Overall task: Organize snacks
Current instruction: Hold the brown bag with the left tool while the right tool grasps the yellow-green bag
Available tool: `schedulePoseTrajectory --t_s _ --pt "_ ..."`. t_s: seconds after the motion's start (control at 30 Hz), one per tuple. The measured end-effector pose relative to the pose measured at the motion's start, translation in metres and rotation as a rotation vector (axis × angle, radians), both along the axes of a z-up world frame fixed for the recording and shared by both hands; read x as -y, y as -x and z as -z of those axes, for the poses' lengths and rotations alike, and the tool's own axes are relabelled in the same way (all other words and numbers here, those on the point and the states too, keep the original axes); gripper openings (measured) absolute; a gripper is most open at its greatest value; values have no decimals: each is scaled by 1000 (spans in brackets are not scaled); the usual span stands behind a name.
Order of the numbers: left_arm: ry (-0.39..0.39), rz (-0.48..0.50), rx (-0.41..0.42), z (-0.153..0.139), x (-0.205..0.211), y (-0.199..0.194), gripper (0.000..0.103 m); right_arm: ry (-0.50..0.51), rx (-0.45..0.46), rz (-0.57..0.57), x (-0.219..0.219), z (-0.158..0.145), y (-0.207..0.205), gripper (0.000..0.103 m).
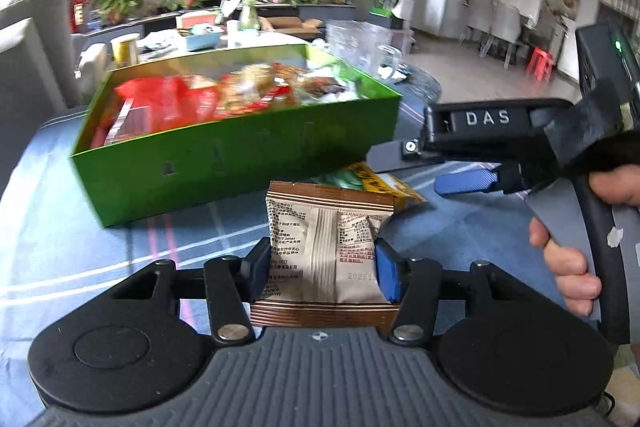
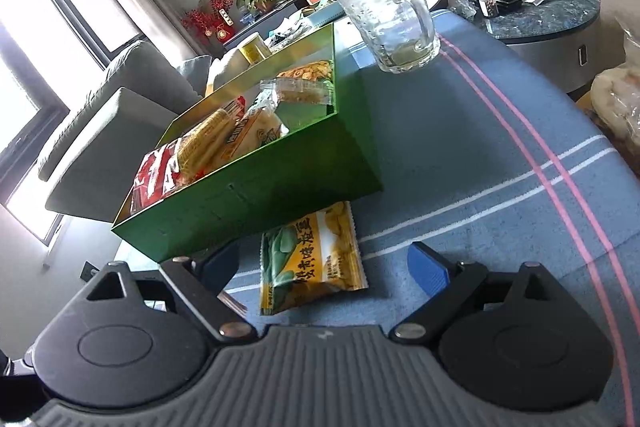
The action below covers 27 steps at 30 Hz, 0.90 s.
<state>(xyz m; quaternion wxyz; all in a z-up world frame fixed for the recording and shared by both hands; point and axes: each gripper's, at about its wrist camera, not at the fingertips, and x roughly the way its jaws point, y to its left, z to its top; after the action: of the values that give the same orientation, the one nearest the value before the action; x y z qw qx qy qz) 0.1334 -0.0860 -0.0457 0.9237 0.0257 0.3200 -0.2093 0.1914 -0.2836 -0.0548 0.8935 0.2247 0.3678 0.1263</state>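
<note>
- The left tool (image 1: 322, 267) is gripping a brown snack packet (image 1: 326, 247); its blue pads (image 1: 387, 277) are pressing on both sides of the packet, which is crumpling a little at the right pad.
- The packet is showing its printed back, with the seam running down the middle, and it is standing between the fingers just in front of the green box (image 1: 236, 151).
- The right tool (image 2: 324, 269) is standing wide open, with nothing pinched between its fingers.
- A yellow-and-green snack bag (image 2: 310, 263) is lying flat on the table (image 2: 460, 155) between those open fingers; the pads are not touching it.
- The far end of the bag is sitting right at the foot of the box's near wall; whether it is slipping under the box I cannot tell.
- In the left view the same bag (image 1: 380, 183) is peeking out behind the brown packet, and the right tool (image 1: 466, 183) is coming in from the right, with a hand (image 1: 568, 259) wrapping around its handle.
- The box is sitting open on the blue striped cloth and is holding many snacks: red packs (image 2: 158, 171) at one end, yellow and clear packs further along.
- A glass mug (image 2: 394, 19) is standing upright on the table beyond the box, well apart from both tools.
</note>
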Motion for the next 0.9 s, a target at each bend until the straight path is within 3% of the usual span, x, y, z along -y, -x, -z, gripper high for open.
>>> schedulePoseTrajectory --t_s 0.4,0.7,0.9 --pt "61 -209 31 -8 -62 13 50 47 -7 -70 -40 2 6 78" --pt "90 -342 66 -12 -101 17 50 33 84 -342 -74 -2 43 77" --pt "100 -355 49 -7 -107 18 50 225 209 -231 -68 -13 47 77"
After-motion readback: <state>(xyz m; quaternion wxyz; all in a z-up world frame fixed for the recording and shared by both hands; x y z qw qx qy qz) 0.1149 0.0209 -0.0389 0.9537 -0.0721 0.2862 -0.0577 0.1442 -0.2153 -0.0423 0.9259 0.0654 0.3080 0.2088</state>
